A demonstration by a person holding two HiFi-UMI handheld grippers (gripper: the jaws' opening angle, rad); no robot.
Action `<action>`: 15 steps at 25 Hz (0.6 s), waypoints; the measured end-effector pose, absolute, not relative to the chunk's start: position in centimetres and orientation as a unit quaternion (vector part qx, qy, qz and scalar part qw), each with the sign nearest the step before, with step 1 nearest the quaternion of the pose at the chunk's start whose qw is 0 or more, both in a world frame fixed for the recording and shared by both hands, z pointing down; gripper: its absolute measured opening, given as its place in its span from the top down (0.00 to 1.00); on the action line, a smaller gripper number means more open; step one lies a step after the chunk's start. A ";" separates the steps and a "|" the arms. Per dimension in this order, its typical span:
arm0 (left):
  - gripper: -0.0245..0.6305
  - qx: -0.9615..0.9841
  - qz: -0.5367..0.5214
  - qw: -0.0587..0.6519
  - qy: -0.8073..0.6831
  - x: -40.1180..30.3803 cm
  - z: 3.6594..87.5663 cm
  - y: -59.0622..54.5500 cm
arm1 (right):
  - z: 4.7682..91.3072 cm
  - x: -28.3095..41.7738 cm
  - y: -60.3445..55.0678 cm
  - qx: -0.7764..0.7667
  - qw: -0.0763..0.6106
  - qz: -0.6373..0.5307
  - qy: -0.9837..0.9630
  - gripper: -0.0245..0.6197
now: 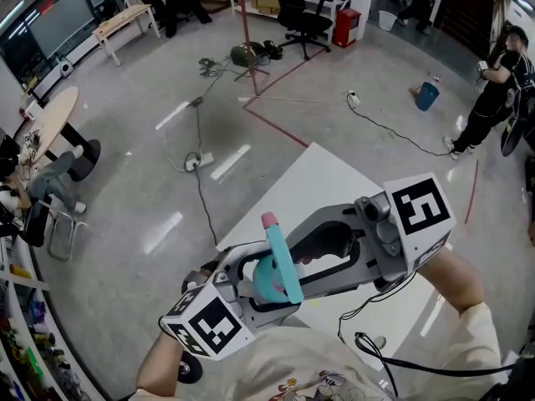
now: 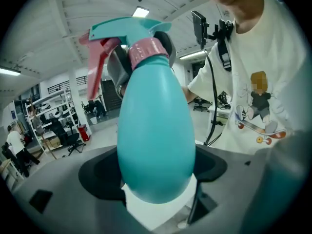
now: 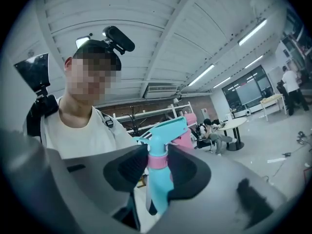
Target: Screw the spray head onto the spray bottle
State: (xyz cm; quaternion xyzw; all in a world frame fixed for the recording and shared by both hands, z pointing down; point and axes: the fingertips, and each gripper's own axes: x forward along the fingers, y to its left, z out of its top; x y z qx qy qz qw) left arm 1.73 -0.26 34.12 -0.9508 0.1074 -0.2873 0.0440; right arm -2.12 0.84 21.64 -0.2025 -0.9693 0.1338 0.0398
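Above the white surface (image 1: 334,182), the head view shows the teal spray bottle (image 1: 266,281) lifted clear. Left gripper view: the left claw (image 2: 156,172) is clamped on the bottle's belly. Right gripper view: the right claw (image 3: 158,165) pinches the spray head (image 3: 163,128) at its pink collar (image 3: 157,161). Screwing seems in hand; next, turn the collar with the bottle held steady.

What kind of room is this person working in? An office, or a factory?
Probably an open-plan office or lab workspace. A black office chair and a round table stand on a bare concrete floor, loose cables trail across it, and another person stands at its edge.
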 end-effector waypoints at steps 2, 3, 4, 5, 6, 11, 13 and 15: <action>0.32 -0.953 -0.286 0.028 0.099 1.8 34.0 -0.2 | 21.5 -2.2 0.8 -0.200 0.039 0.117 -0.972 0.76; 0.32 -0.955 -0.283 0.014 0.091 1.8 33.9 0.0 | 21.3 -2.3 0.8 -0.197 0.038 0.105 -0.974 0.76; 0.32 -0.957 -0.279 -0.002 0.082 1.8 33.8 0.3 | 21.3 -2.4 0.8 -0.194 0.038 0.091 -0.976 0.76; 0.32 -0.958 -0.276 -0.018 0.073 1.7 33.8 0.6 | 21.3 -2.5 0.8 -0.192 0.040 0.076 -0.978 0.76; 0.32 -0.958 -0.278 -0.030 0.067 1.6 34.0 0.8 | 21.4 -2.6 0.9 -0.190 0.044 0.059 -0.979 0.76; 0.32 -0.953 -0.289 -0.051 0.080 1.0 34.1 0.8 | 21.7 -3.0 0.8 -0.173 0.064 0.025 -0.982 0.76; 0.32 -0.949 -0.290 -0.052 0.113 0.7 34.0 0.1 | 21.6 -3.2 0.4 -0.156 0.062 0.022 -0.986 0.76; 0.32 -0.940 -0.297 -0.047 0.159 0.5 34.2 -1.0 | 21.7 -3.3 -0.3 -0.130 0.063 0.016 -0.989 0.76</action>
